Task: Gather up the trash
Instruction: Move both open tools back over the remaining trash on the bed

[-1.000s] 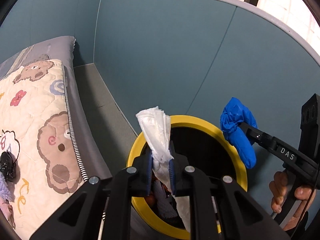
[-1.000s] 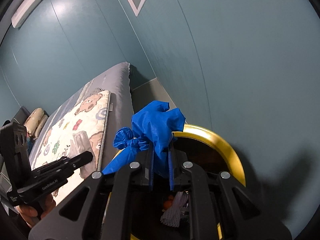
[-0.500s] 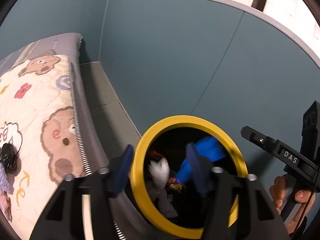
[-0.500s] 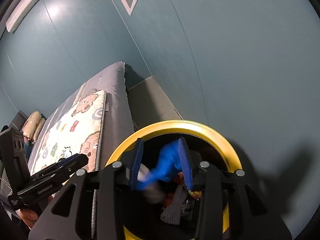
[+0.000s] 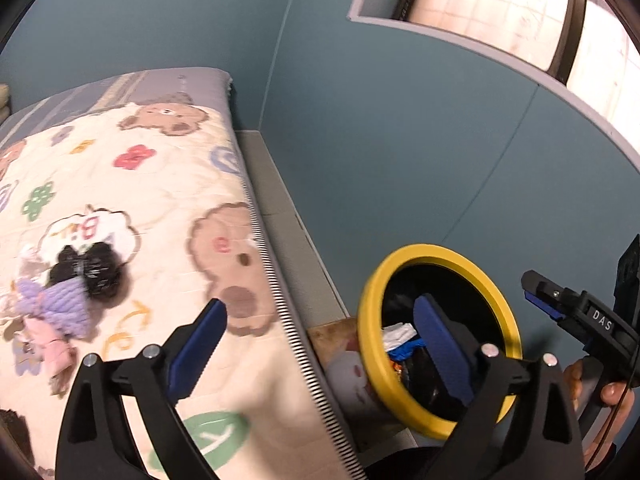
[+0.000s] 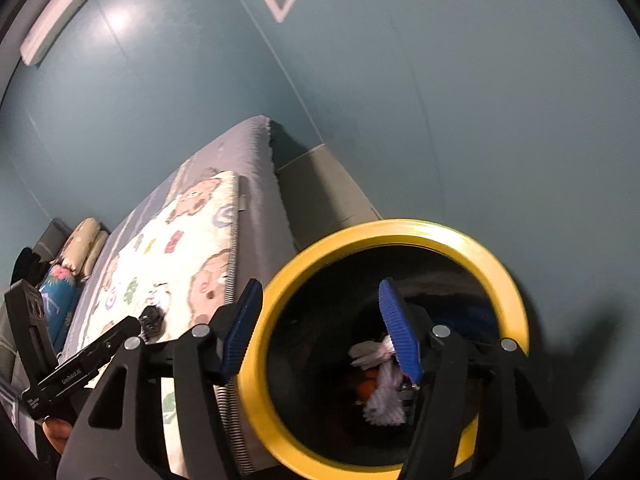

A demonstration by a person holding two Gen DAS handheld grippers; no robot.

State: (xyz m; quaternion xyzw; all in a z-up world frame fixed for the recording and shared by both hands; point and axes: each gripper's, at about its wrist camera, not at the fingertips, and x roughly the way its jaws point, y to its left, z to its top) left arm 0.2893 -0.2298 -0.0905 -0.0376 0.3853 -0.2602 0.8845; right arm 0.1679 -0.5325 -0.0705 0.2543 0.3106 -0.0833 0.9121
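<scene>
A trash bin with a yellow rim (image 5: 400, 264) (image 6: 492, 256) stands on the floor between the bed and the blue wall. Inside lie a white tissue (image 5: 398, 332) (image 6: 374, 354), a blue glove (image 5: 406, 350) and other scraps. My left gripper (image 5: 320, 344) is open and empty, above the bed edge and the bin. My right gripper (image 6: 324, 332) is open and empty over the bin's mouth; it also shows in the left wrist view (image 5: 560, 308). On the bed lie a black crumpled piece (image 5: 90, 270) (image 6: 152, 320), a purple knitted item (image 5: 64, 308) and a pink item (image 5: 52, 348).
The bed has a cream bear-print quilt (image 5: 140, 200) (image 6: 180, 240) with a grey mattress edge (image 6: 256, 168). A grey ledge (image 5: 276, 208) runs along the blue wall (image 5: 400, 140). Pillows (image 6: 80, 240) lie at the bed's far end.
Both grippers opened and let the white tissue and blue glove fall into the bin. The left gripper then swung left toward the bed; the right gripper stays over the bin.
</scene>
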